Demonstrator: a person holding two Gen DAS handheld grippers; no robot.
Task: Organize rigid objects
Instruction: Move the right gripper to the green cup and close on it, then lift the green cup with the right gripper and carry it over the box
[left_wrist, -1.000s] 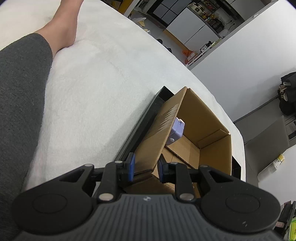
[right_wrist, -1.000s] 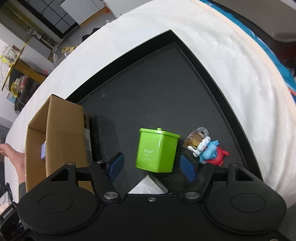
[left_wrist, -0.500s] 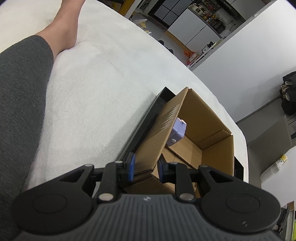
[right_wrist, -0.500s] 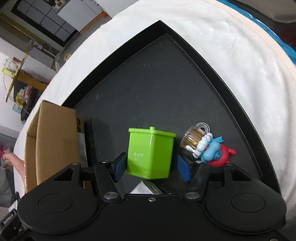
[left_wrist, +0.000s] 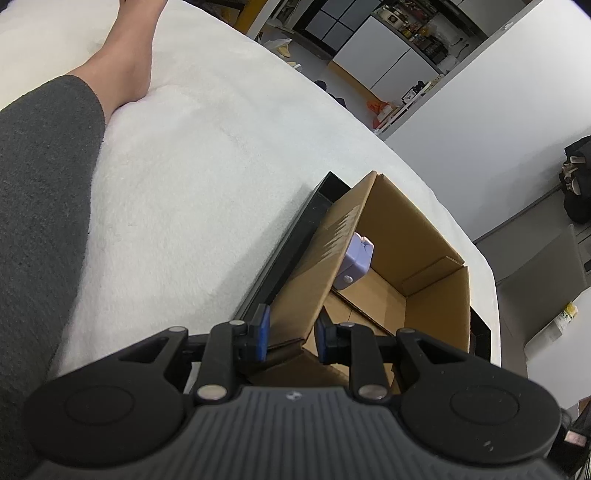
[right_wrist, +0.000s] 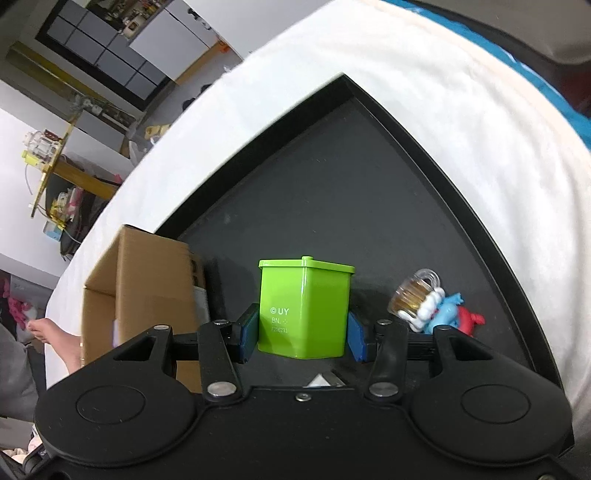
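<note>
A home: white blanket-covered bed (left_wrist: 207, 155), kitchen cabinets (left_wrist: 373, 55) beyond.

My left wrist view looks down close into the cardboard box (left_wrist: 402, 258); my right sees the black tray (right_wrist: 369, 192); the 2 views share the box and tray.

My bare foot (left_wrist: 125, 62) and grey-clad leg (left_wrist: 40, 206) rest on the white blanket (left_wrist: 192, 177) to my left. Beyond the bed I see dark cabinets with white doors (left_wrist: 373, 48), an orange bag (left_wrist: 380, 109) on the floor, and a yellow-framed table (right_wrist: 62, 173) holding clutter.
</note>
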